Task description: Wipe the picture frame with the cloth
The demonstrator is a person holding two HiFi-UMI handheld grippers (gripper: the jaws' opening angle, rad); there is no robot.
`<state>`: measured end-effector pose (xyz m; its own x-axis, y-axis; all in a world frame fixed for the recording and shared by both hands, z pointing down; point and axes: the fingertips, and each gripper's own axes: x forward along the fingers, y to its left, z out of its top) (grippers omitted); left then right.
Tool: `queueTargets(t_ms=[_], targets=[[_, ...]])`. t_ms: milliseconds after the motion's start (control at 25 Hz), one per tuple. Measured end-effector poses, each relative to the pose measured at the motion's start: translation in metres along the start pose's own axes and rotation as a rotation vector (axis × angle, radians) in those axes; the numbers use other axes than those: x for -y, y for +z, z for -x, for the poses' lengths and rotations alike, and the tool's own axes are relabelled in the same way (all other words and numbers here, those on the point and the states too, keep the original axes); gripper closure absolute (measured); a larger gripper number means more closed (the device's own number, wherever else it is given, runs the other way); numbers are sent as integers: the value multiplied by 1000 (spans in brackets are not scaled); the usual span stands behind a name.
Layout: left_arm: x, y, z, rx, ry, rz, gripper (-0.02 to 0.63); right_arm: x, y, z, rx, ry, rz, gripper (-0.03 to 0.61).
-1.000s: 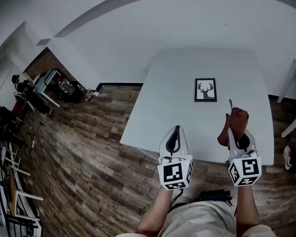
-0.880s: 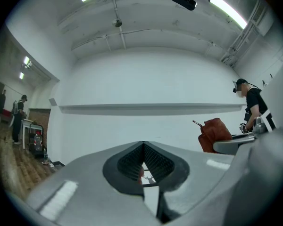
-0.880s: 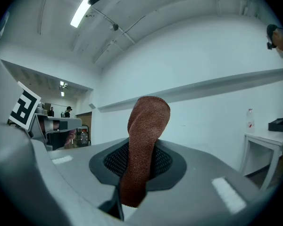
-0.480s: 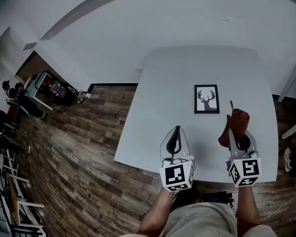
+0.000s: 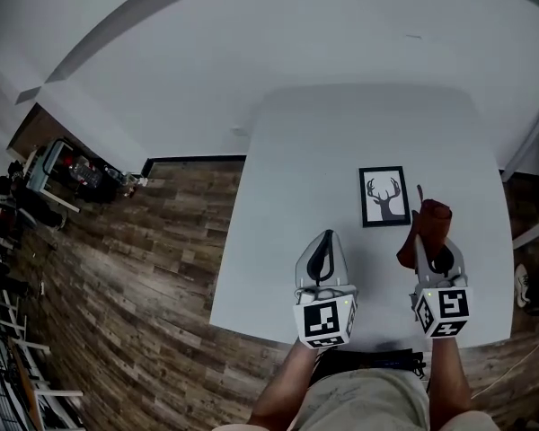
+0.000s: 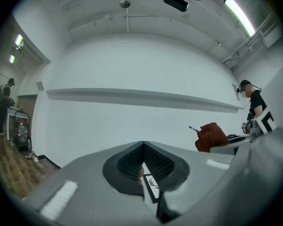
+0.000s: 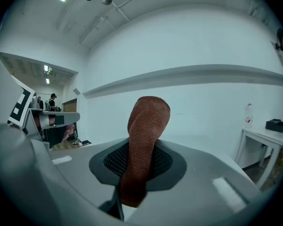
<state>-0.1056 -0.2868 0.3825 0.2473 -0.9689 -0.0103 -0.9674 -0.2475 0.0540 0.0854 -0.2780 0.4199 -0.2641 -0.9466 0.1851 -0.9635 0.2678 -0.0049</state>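
- Left claw (image 6: 143, 146) is clenched shut with nothing in it, and hovers over the near part of the counter (image 5: 287, 205).
- Right claw (image 7: 142, 147) grasps the brown cloth (image 7: 148, 121); the cloth sticks up past the jaw tips.
- Picture frame (image 5: 384, 196) with a deer print lies flat on the counter, ahead of both claws and nearer the right one.
- In the head view the cloth sits just right of the frame.

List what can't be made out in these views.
- Picture frame, left gripper view: only a sliver shows between the shut left gripper jaws.
- Frame's surface, head view: too small to judge dust.
- Right gripper view: cloth and jaws block the table; frame unseen.
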Motion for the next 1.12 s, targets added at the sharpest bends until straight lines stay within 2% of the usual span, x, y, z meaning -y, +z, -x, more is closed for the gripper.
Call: queueTargets(t_ms=[200, 400, 640, 840, 1120], targets=[[-10, -5, -20, -8, -38, 28, 613, -8, -8, -27, -43, -18, 7, 474], [-15, -13, -41, -27, -34, 39, 613, -6, -24, -60, -123, 0, 1, 474], [-17, -30, -50, -67, 8, 45, 613, -3, -74, -109, -316, 57, 1, 474], [-16, -37, -56, -74, 31, 39, 613, -16, -117, -164, -486, 130, 11, 474], [-17, -44, -61, -82, 48, 65, 613, -50, -159, -210, -656, 217, -17, 474]])
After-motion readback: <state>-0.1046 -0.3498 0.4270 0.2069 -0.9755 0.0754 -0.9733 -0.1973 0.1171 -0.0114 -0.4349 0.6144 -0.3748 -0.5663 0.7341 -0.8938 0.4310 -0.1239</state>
